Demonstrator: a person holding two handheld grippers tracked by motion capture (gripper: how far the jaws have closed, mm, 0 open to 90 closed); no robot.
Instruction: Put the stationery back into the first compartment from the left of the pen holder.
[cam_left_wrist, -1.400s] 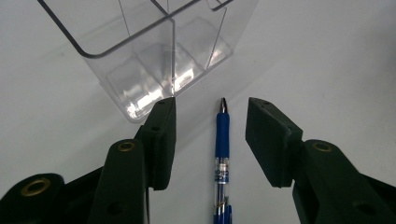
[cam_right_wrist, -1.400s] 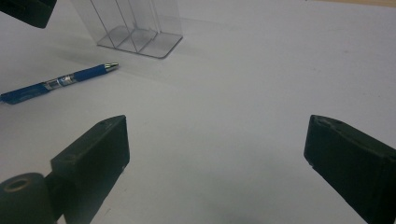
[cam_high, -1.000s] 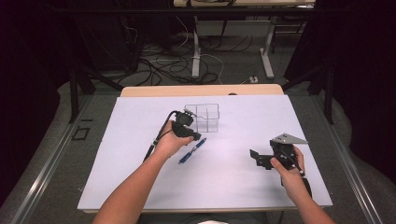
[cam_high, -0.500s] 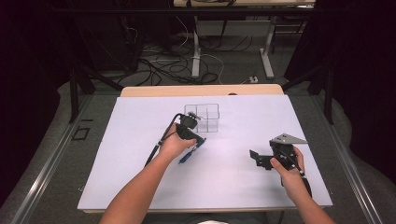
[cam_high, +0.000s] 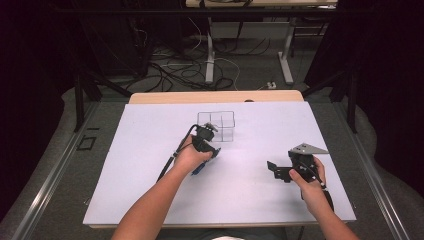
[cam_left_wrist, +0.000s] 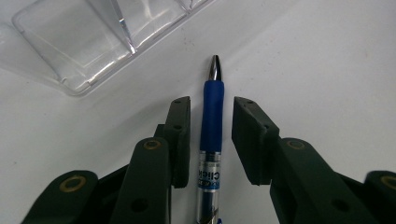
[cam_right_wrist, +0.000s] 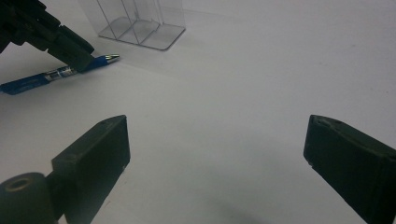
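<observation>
While its jaws have just been closing, the left gripper (cam_left_wrist: 211, 116) straddles the blue pen (cam_left_wrist: 211, 109), one pad at its side, the other pad just clear. The pen lies flat on the white worktop (cam_high: 150, 150), its tip just beside the clear organizer (cam_high: 216, 125). The right gripper (cam_right_wrist: 215, 149), well apart from the organizer, gapes wide, holding nothing.
</observation>
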